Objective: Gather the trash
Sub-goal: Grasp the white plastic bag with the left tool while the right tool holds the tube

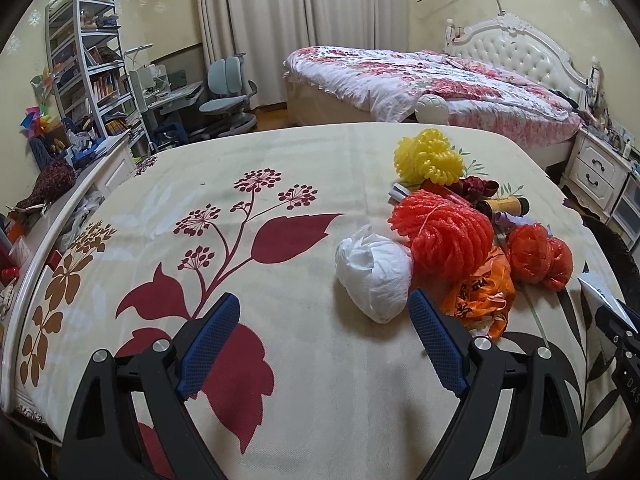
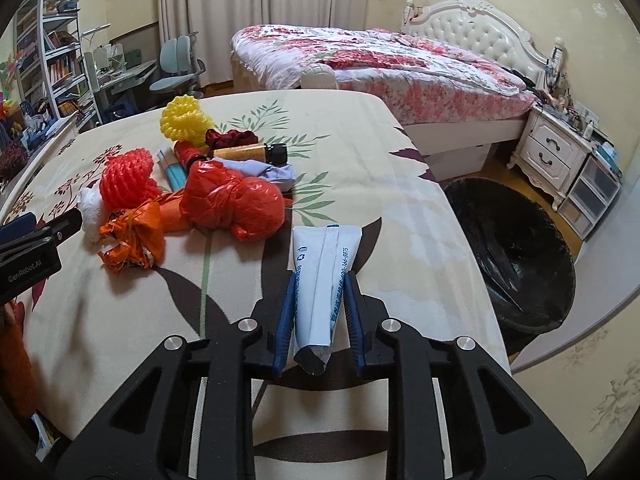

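A right tool (image 2: 320, 304) clamps its blue ribbed pads on a flattened white tube (image 2: 322, 280) at six o'clock in the right wrist view, the crimped end pointing outward and the torn dark end toward the camera. The tube lies on a cream floral cover (image 2: 400, 184) spread over a flat surface, whether desk or bed cannot be told. A black-lined trash bin (image 2: 516, 248) stands on the floor at three o'clock, just past the cover's edge.

The left tool (image 1: 324, 340) hangs open, jaws wide, with a crumpled white paper ball (image 1: 374, 276) just ahead at one o'clock, untouched.

The step in hand appears to be lifting the tube clear and carrying it to the bin. A soft, slick tube may slip or fold, so a firm grip, a straight lift and a release well over the bin's mouth seem wise.

The remaining pile sits at ten o'clock in the right wrist view: a red foam net (image 2: 126, 184) and a yellow foam net (image 2: 184, 120), both springy and ridged, a glossy knotted red plastic bag (image 2: 232, 200), a crinkled orange bag (image 2: 132, 236) and a gold cylindrical bottle (image 2: 250, 154) with a black cap.
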Demonstrator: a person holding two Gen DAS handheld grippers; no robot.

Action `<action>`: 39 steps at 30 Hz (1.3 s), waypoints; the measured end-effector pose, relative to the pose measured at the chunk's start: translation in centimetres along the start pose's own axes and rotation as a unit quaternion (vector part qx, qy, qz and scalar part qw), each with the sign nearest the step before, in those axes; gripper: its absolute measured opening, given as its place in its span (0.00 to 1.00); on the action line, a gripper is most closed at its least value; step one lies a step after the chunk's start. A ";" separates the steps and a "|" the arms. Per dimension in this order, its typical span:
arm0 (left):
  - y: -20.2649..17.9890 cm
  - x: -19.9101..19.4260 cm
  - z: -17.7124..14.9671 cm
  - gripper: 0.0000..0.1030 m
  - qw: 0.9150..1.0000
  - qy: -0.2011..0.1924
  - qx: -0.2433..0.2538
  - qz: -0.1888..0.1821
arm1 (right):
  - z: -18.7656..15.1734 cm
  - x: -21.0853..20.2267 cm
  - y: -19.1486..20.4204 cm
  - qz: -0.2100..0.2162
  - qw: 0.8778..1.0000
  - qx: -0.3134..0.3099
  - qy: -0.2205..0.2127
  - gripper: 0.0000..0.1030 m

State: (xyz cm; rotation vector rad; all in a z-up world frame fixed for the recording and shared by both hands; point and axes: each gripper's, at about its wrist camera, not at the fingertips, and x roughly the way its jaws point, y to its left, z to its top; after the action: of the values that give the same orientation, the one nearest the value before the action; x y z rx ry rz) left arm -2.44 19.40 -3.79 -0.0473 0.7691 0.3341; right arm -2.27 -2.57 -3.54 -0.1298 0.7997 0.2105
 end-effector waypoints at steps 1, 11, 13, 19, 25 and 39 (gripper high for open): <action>-0.2 0.4 0.2 0.84 1.000 0.002 0.002 0.000 | 0.1 0.1 -0.2 -0.003 1.000 0.001 -0.001 0.23; -0.5 2.3 0.8 0.73 0.999 0.021 0.005 -0.024 | 1.3 1.4 -1.6 -0.001 1.000 0.013 0.000 0.23; -0.8 2.4 0.7 0.63 0.999 0.024 0.014 -0.036 | 1.5 1.6 -1.6 0.001 1.000 0.014 -0.001 0.23; -1.1 2.0 0.5 0.37 0.997 0.023 0.024 -0.070 | 1.6 1.6 -1.9 0.004 1.000 0.017 -0.002 0.23; -0.3 1.3 0.3 0.33 0.998 0.016 0.014 -0.063 | 1.6 1.7 -2.3 0.005 1.000 0.021 -0.004 0.23; 0.5 -4.0 1.7 0.33 0.997 -0.038 0.002 -0.062 | 2.0 -0.1 -3.3 -0.001 0.999 0.027 -0.031 0.22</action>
State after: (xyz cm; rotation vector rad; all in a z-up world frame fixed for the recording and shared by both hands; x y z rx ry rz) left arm -4.15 19.05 0.21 -0.0780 0.6871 0.2161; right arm -0.15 -5.41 -1.95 -0.0731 0.7433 0.1912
